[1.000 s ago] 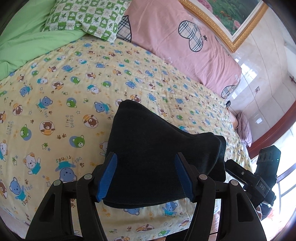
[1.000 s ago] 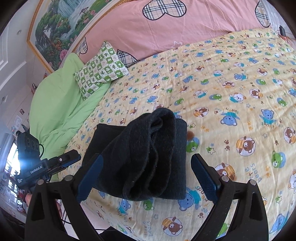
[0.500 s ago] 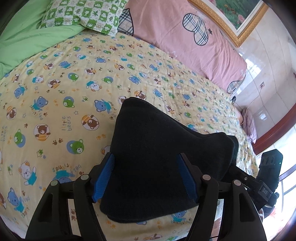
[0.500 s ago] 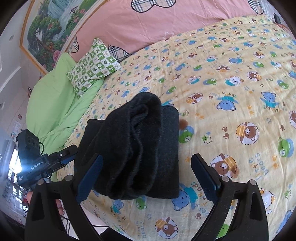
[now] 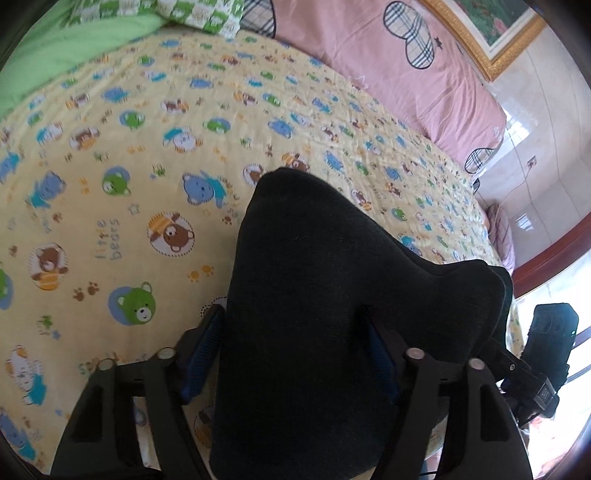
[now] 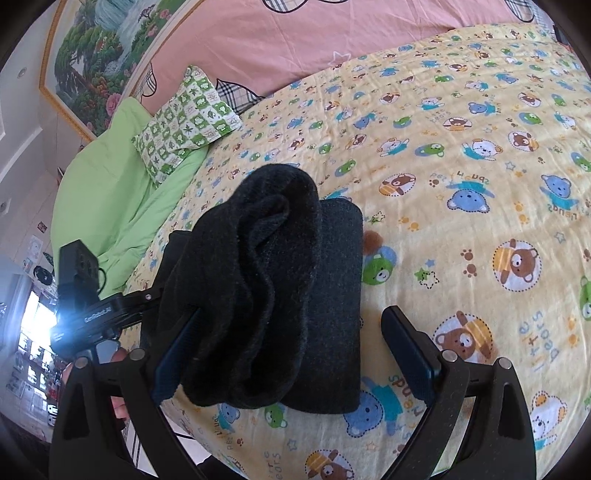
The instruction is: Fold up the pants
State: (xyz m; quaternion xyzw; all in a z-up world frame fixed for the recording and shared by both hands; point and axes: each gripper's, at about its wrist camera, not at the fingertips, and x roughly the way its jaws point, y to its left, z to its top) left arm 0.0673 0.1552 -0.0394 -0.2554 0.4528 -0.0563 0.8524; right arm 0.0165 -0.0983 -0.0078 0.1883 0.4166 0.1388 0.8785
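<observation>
In the left wrist view, a green quilt (image 5: pixel 55 48) is filling the upper left corner, with a green-and-white checked pillow (image 5: pixel 199 14) lying just beside it at the top edge. Below them the yellow bear-print bedsheet (image 5: pixel 122 155) is spreading across most of the frame. At lower centre the left gripper (image 5: pixel 295 354) is standing with its blue-padded fingers (image 5: pixel 201 354) spread wide, and the folded black pants (image 5: pixel 314 295) are lying between them, bulging over and partly covering both pads. Its jaws have just been closing a little, though whether the pads are actually pressing the cloth cannot be told. Toward the upper right a pink pillow (image 5: pixel 388 62) with checked hearts is resting along the sheet's far edge, under a gilt-framed painting (image 5: pixel 491 33). At the lower right edge, the other gripper's black body is showing beside the pants.

In the right wrist view, the painting (image 6: pixel 103 59) is hanging at upper left, with the green quilt (image 6: pixel 110 184) and checked pillow (image 6: pixel 184 125) beneath it. At the left edge the left gripper's black body (image 6: pixel 85 295) is reaching to the pants. At centre the pants (image 6: pixel 280 306) are lying as a thick bundle on the sheet (image 6: pixel 461 184), near its lower edge. The right gripper (image 6: pixel 291 343) is straddling them, spread wide: its left finger is disappearing under the cloth's rolled edge, while its right finger (image 6: pixel 410 354) is standing clear of the bundle over bare sheet. The pink pillow (image 6: pixel 332 33) is running along the top.
</observation>
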